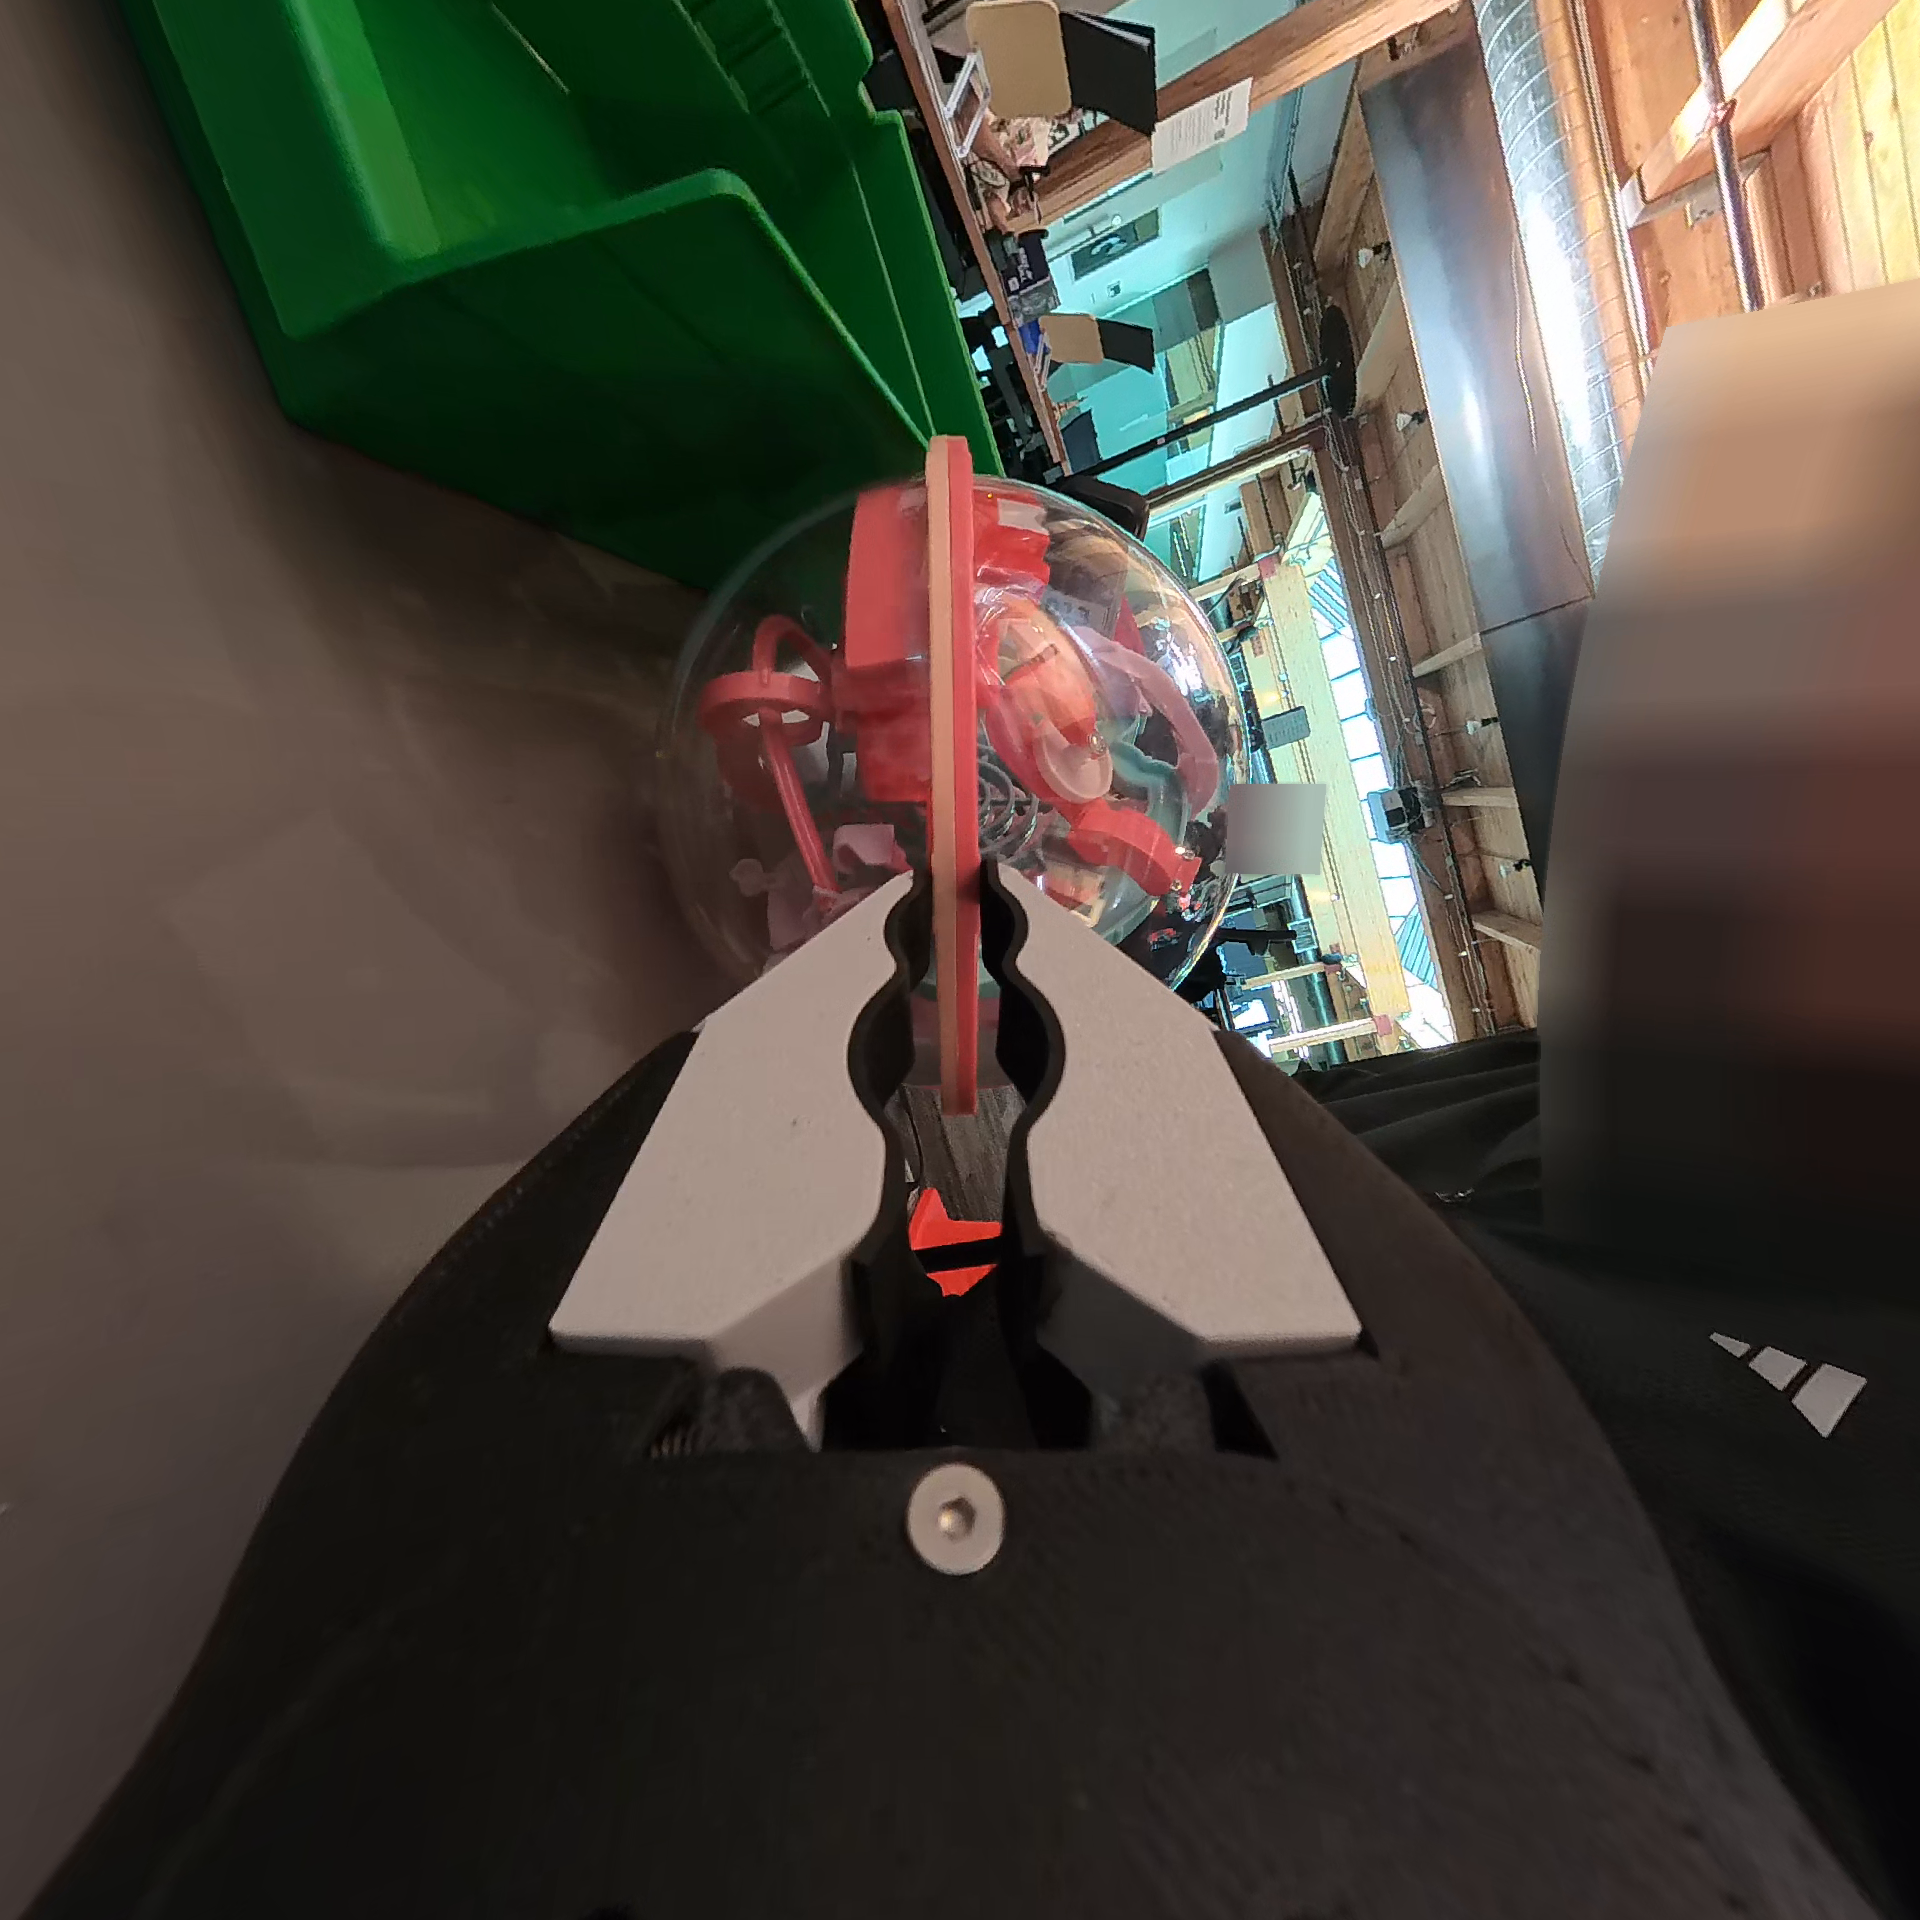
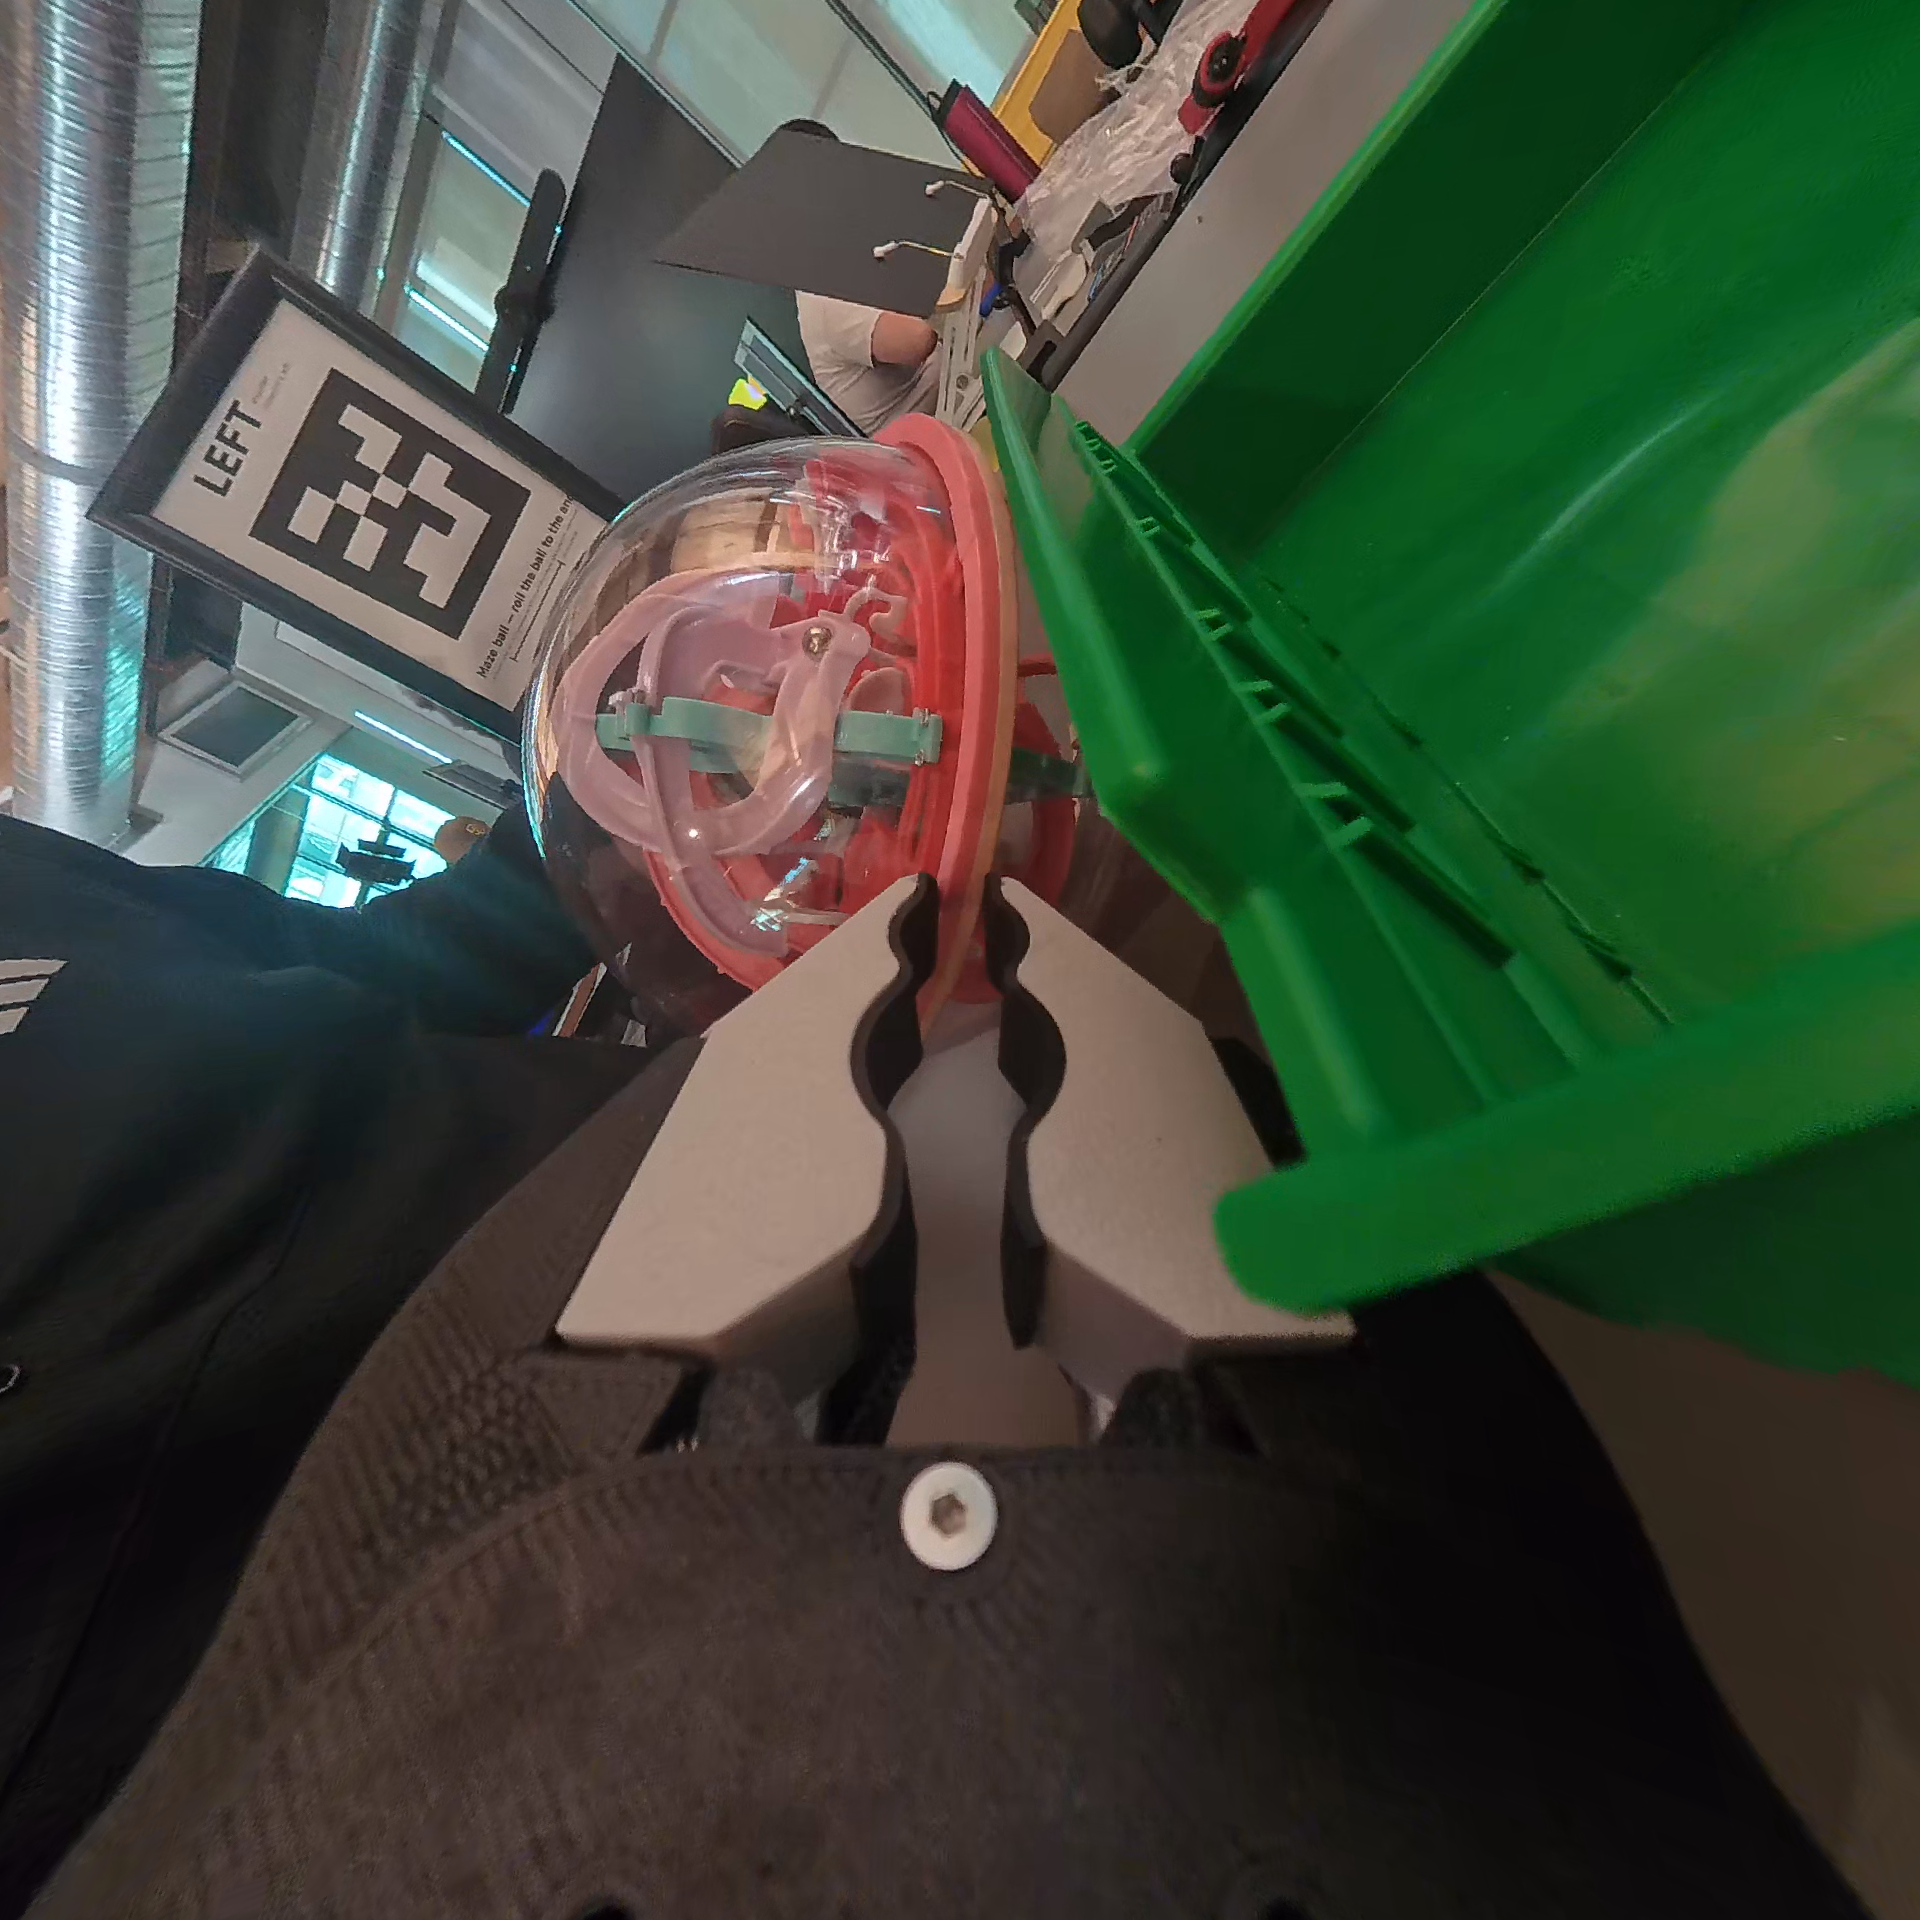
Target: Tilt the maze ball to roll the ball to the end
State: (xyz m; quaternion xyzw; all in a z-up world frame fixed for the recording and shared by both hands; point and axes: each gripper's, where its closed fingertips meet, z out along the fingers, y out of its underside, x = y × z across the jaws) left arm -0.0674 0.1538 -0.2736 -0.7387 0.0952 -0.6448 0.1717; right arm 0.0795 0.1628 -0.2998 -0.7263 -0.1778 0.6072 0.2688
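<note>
Clear plastic maze ball (image 1: 951,727): red equator rim runs 12-to-6, pinched by left gripper (image 1: 951,883) and right gripper (image 2: 961,894).

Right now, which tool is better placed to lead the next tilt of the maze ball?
Probably left. Both tools clamp the maze ball's red rim, but the left tool has open space around it, while the right tool sits close beside the green bin.

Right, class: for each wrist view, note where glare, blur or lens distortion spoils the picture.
Left wrist view: green bin soft with blur, bright window glare at the top right, wide-angle bending of the background.
Right wrist view: reflections on the maze ball's clear dome, near green bin out of focus.
</note>
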